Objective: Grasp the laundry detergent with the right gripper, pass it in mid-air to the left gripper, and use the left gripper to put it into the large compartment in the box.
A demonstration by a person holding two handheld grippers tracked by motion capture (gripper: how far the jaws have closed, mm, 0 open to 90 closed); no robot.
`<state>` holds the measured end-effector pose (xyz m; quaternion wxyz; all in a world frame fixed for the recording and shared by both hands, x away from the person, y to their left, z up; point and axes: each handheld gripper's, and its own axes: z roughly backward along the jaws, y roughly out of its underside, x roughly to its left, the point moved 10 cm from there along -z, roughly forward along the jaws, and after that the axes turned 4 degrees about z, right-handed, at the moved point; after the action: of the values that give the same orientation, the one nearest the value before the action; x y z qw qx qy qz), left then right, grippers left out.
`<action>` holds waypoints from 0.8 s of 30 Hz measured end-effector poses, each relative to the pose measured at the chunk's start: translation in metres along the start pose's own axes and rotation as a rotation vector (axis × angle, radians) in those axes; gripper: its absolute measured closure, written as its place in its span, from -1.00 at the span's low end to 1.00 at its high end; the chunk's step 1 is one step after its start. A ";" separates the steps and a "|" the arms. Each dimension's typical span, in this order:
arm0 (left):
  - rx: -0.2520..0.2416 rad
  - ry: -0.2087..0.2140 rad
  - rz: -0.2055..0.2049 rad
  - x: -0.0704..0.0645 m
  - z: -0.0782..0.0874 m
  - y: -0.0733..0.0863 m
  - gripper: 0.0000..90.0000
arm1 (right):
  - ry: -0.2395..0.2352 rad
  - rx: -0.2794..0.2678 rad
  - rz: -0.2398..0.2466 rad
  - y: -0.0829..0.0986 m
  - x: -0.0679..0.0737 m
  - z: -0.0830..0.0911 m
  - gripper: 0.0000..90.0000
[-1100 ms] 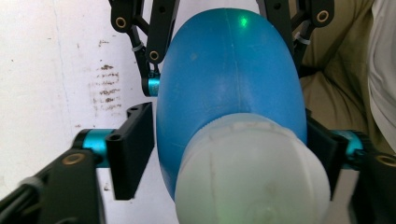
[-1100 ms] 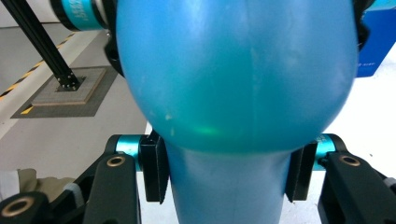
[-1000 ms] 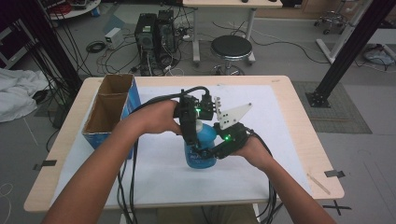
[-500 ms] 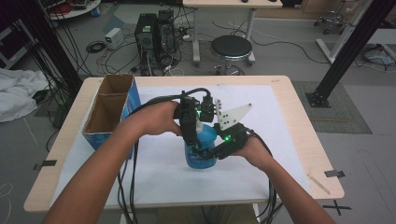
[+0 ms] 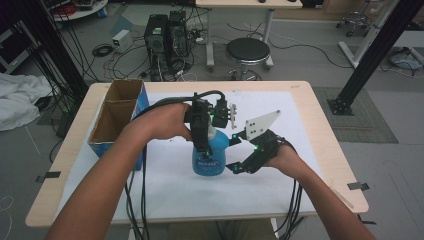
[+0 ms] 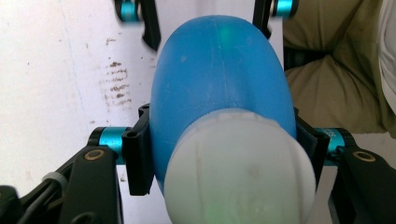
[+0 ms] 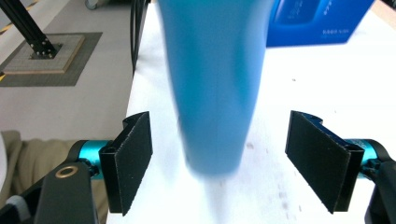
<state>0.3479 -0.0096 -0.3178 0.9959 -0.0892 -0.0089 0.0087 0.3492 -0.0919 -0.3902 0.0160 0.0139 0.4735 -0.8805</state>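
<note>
Left tool (image 5: 204,142) clamped from above on blue bottle (image 5: 209,156) just under its white cap (image 6: 239,173). Right tool (image 7: 219,161) spread wide, flanking bottle base without contact. Bottle upright, mid-desk (image 5: 310,100), right of box (image 5: 117,117).

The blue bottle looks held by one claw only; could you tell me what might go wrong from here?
1. The left claw grips the bottle high, near its white cap; it could swing or slip.
2. The right claw is open around the base, pads apart from it; closing off-centre could knock the bottle.
</note>
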 end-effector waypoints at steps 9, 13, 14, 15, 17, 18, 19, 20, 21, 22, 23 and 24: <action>-0.004 -0.016 0.054 0.010 0.004 0.012 -0.16 | 0.115 0.176 -0.038 0.026 -0.012 0.026 -0.75; -0.007 -0.023 0.074 0.013 0.006 0.015 -0.16 | 0.110 0.244 -0.012 0.035 -0.011 0.034 -0.75; -0.009 -0.027 0.088 0.015 0.007 0.017 -0.16 | 0.084 0.274 0.000 0.038 -0.008 0.038 -0.75; -0.009 -0.028 0.090 0.016 0.007 0.017 -0.16 | 0.079 0.289 0.005 0.039 -0.007 0.040 -0.75; -0.011 -0.032 0.096 0.017 0.008 0.018 -0.16 | 0.082 0.321 0.008 0.041 -0.007 0.044 -0.75; -0.011 -0.035 0.099 0.018 0.009 0.019 -0.16 | 0.081 0.331 -0.003 0.042 -0.007 0.045 -0.75; -0.014 -0.043 0.111 0.020 0.010 0.020 -0.16 | 0.086 0.345 -0.010 0.044 -0.008 0.048 -0.75; -0.015 -0.048 0.115 0.021 0.010 0.021 -0.16 | 0.089 0.355 -0.012 0.045 -0.008 0.050 -0.78; -0.013 -0.052 0.118 0.022 0.011 0.022 -0.16 | 0.092 0.366 -0.018 0.047 -0.008 0.052 -0.98; -0.013 -0.052 0.118 0.022 0.011 0.022 -0.16 | 0.095 0.378 -0.032 0.048 -0.008 0.054 -0.99; -0.015 -0.057 0.135 0.024 0.011 0.023 -0.16 | 0.093 0.378 -0.034 0.049 -0.008 0.056 -0.99; -0.014 -0.058 0.138 0.024 0.012 0.024 -0.16 | 0.097 0.373 -0.037 0.049 -0.008 0.059 -0.99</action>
<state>0.3716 0.0164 -0.3103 0.9917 -0.0961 -0.0315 0.0799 0.3584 -0.1682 -0.3977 -0.0256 0.0505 0.3026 -0.9514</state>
